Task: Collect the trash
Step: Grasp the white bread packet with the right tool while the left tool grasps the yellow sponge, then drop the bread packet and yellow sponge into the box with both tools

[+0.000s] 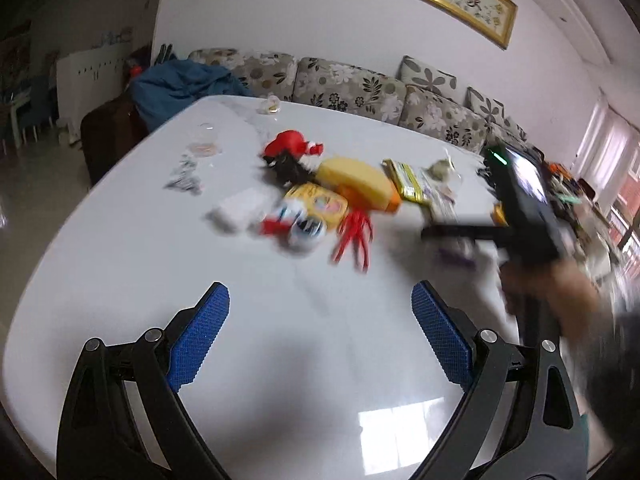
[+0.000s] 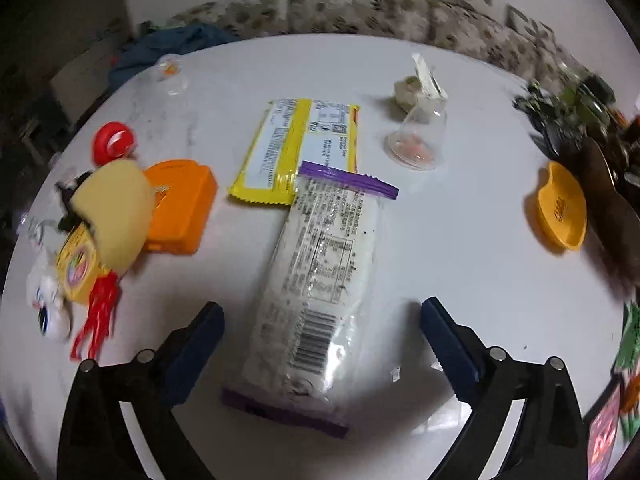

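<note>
Left wrist view: left tool (image 1: 321, 336) spread wide over bare white tabletop (image 1: 120, 264), nothing between the blue pads. Ahead, mid-tabletop, a blurred heap of clutter: red toy (image 1: 290, 146), yellow sponge-like block (image 1: 356, 182), red claw-shaped piece (image 1: 354, 240), crumpled white paper (image 1: 240, 208). Off to the right, the other tool's black body, gripped by a hand (image 1: 560, 292) and stretched over the wrappers.

Right wrist view: right tool (image 2: 322, 344) spread about halfway, pads either side of a clear wrapper with purple ends (image 2: 320, 288) lying flat, not touching it. Just beyond, partly under its far end, a yellow wrapper (image 2: 296, 144); farther right, a clear plastic cup (image 2: 418, 140) on its side and an orange dish (image 2: 560, 208).

Judgement: likely the clear wrapper first. Best done by lowering until the pads brush the tabletop, pinching across the narrow width near the barcode, then lifting slowly so the yellow wrapper stays put. Slippery film, apt to slide out.
</note>
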